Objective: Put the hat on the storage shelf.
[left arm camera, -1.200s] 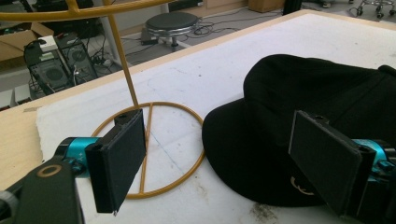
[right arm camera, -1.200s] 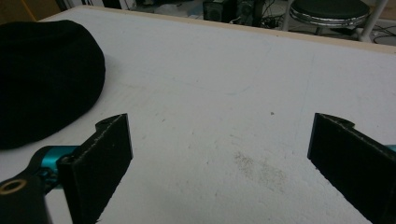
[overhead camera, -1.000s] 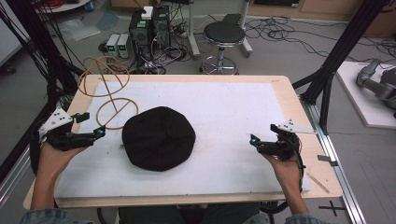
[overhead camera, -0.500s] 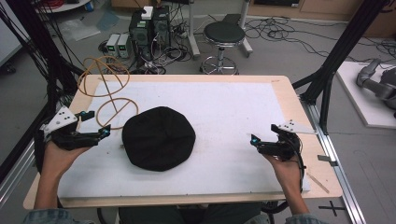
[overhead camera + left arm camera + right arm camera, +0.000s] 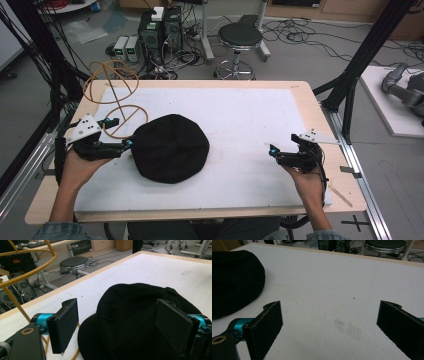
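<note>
A black cap [image 5: 170, 147] lies flat on the white table mat [image 5: 250, 115], left of centre. At the cap's left edge is my left gripper [image 5: 121, 133], open. In the left gripper view its jaws stand wide apart on either side of the cap's near rim [image 5: 135, 315], and nothing is clamped by the left gripper [image 5: 117, 327]. My right gripper [image 5: 283, 145] hovers open over bare mat at the right, well away from the cap. In the right gripper view the right gripper [image 5: 332, 327] frames bare mat, with the cap [image 5: 234, 280] at the far left.
A yellow wire frame [image 5: 112, 85] stands at the table's back-left corner, close behind my left gripper, and rises at the left of the left gripper view [image 5: 25, 265]. Beyond the table's far edge are a black stool [image 5: 240, 37] and computer boxes [image 5: 160, 30]. Black frame posts [image 5: 350, 85] flank the table.
My left gripper has moved right, from beside the cap to its left edge, with the jaws now around the rim. The right gripper and the cap have stayed in place.
</note>
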The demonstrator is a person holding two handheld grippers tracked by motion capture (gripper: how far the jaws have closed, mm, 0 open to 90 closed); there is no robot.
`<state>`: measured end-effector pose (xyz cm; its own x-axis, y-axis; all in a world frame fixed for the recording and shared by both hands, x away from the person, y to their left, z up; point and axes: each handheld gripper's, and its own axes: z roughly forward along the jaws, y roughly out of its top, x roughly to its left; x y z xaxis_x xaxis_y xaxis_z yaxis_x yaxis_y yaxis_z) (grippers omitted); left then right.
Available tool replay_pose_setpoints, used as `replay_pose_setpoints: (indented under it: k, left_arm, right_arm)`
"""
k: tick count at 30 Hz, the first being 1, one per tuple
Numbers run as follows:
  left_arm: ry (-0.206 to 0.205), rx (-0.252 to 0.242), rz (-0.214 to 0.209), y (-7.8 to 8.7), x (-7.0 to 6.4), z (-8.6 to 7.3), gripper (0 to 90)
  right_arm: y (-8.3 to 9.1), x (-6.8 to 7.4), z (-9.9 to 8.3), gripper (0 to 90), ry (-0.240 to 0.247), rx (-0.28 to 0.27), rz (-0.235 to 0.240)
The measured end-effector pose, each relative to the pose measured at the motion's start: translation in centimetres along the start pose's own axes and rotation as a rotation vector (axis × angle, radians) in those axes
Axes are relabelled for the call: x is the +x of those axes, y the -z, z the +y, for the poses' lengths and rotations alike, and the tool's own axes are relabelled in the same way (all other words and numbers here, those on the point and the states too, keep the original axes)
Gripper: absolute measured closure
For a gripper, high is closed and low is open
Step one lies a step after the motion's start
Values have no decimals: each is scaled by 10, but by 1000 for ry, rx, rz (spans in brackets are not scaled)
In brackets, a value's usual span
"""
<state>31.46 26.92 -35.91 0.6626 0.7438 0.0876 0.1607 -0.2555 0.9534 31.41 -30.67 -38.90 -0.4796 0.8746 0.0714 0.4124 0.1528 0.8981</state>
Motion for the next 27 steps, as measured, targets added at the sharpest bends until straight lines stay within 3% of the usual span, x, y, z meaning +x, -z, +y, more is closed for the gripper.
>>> replay_pose_setpoints:
  k: [7,12,21,27]
  left_arm:
    - [-11,-6,-31,-10,-9,2,199]
    - [-34,-22,-64,-22,-24,6,200]
    - [-37,-23,-125,-41,-45,6,200]
    - [-32,-17,-128,-53,-54,1,200]
  right_arm:
    - [0,0,-1,62,6,2,-1]
    - [1,0,-1,62,-7,4,1]
    - [1,0,-2,62,-10,9,4]
    - [1,0,-2,62,-4,10,5]
